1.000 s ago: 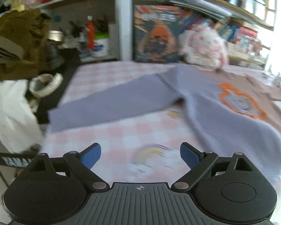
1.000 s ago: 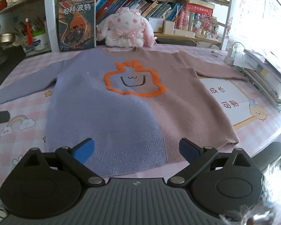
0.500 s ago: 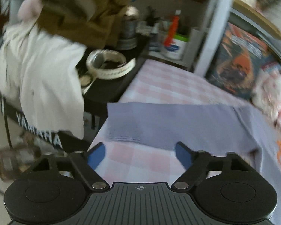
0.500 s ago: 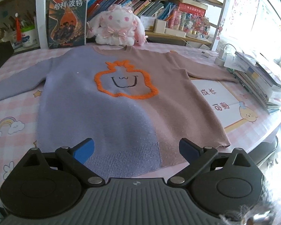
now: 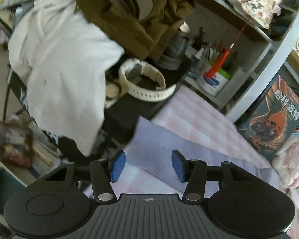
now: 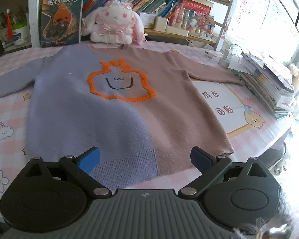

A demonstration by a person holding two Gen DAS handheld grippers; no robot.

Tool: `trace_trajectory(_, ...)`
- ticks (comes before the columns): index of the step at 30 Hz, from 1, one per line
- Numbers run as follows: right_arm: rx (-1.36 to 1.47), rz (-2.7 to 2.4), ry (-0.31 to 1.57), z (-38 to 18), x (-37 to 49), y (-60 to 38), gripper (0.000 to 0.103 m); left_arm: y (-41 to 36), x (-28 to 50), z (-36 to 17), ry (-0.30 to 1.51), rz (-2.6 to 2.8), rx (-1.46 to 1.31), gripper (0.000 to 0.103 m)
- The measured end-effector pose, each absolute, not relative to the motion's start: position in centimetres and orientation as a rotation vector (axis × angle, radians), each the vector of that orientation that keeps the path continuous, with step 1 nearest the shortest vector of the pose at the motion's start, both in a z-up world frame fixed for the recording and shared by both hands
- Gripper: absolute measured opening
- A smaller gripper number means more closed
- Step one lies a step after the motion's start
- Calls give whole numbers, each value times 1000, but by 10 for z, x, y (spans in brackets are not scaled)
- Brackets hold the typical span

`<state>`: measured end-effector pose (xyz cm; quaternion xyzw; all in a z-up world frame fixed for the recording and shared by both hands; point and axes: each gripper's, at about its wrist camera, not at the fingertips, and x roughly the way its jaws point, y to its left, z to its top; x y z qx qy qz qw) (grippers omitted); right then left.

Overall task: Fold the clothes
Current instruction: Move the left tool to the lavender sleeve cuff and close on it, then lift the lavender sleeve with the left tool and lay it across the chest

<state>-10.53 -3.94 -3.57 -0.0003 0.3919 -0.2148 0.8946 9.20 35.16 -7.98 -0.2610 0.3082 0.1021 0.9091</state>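
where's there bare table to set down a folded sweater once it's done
Free: the pink checked cloth left of the sweater, below its purple sleeve, and a narrow strip along the near hem. Right side is partly free, taken by a printed card. Crowded: the book stack at the right edge, and the plush rabbit by the collar.

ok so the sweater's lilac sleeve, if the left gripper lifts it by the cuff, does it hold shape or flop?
Likely flops: the lilac sleeve is soft knit lying limp and flat on the checked tablecloth. Probably light. It may drag the sweater body along. The left gripper is closing, pads not yet on the cuff.
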Motion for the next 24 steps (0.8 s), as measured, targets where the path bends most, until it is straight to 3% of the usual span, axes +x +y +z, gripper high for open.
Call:
trace_trajectory(6, -2, -447, 818, -36, -105, -40, 98, 357, 98, -85, 658, 214, -534, 49)
trace_trajectory(9, -6, -447, 819, -36, -106, -41, 98, 356, 97, -83, 639, 145, -590, 39)
trace_trajectory(19, -9, -448, 812, -35, -107, -39, 98, 351, 102, -92, 645, 115, -749, 38)
trace_trajectory(24, 6, -466, 811, -34, -108, -43, 98, 361, 108, -93, 651, 175, -768, 21)
